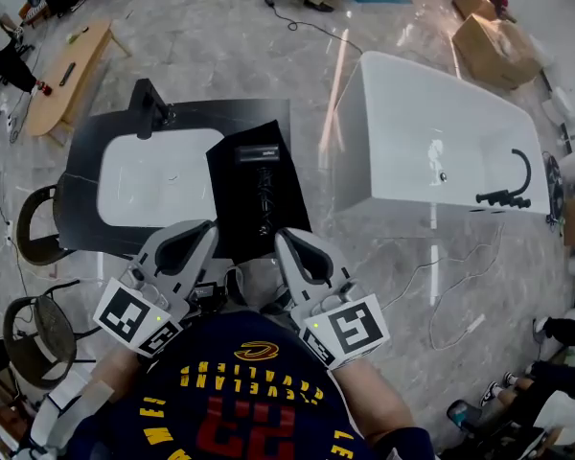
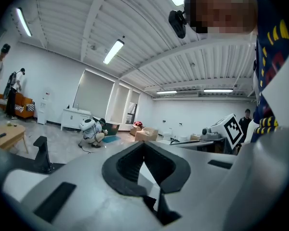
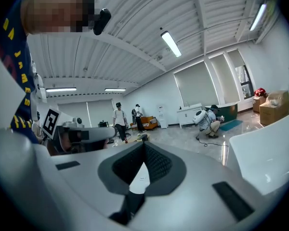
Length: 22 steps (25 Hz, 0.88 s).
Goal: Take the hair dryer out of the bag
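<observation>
Left gripper (image 1: 210, 228): jaws pressed together, pinching black fabric at the near-left corner of the bag.
Right gripper (image 1: 283, 237): jaws together on the near-right corner.
Black bag (image 1: 259, 195): stretched from the 2 grippers across the right edge of the sink counter (image 1: 84, 166).
Hair dryer: cannot be told apart from the bag.
Bathtub (image 1: 431, 113): right of the bag, apart.

White tub (image 1: 402, 161) nr sink basin (image 1: 153, 175) w/ black faucet (image 1: 149, 108); boxes (image 1: 495, 48) beyond.

Black bag (image 1: 259, 192): near edge hidden; contents apparently too dark.
</observation>
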Tool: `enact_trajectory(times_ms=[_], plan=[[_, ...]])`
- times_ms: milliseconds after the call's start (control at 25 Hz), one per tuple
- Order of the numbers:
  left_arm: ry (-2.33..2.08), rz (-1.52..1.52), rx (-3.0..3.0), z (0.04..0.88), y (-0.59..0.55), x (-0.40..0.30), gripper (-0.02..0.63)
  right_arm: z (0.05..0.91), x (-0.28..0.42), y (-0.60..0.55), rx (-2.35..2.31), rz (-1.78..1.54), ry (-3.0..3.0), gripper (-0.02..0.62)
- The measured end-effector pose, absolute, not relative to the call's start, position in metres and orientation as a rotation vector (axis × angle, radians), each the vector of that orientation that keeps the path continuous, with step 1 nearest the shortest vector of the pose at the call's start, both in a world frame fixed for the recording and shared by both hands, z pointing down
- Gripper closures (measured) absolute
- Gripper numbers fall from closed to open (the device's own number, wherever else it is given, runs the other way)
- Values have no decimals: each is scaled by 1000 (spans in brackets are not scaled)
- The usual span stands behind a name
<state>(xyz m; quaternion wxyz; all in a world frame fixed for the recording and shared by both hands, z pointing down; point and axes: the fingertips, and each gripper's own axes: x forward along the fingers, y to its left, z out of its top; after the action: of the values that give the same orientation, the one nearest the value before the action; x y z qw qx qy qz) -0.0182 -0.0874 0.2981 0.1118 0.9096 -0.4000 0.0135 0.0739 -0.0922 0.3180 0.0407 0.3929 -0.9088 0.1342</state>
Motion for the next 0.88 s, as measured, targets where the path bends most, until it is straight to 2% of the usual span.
enact_trajectory(times_ms=[880], plan=[[-1156, 78, 2657, 311, -84, -17, 603, 326, 75, -86, 1226, 435, -2768, 586]])
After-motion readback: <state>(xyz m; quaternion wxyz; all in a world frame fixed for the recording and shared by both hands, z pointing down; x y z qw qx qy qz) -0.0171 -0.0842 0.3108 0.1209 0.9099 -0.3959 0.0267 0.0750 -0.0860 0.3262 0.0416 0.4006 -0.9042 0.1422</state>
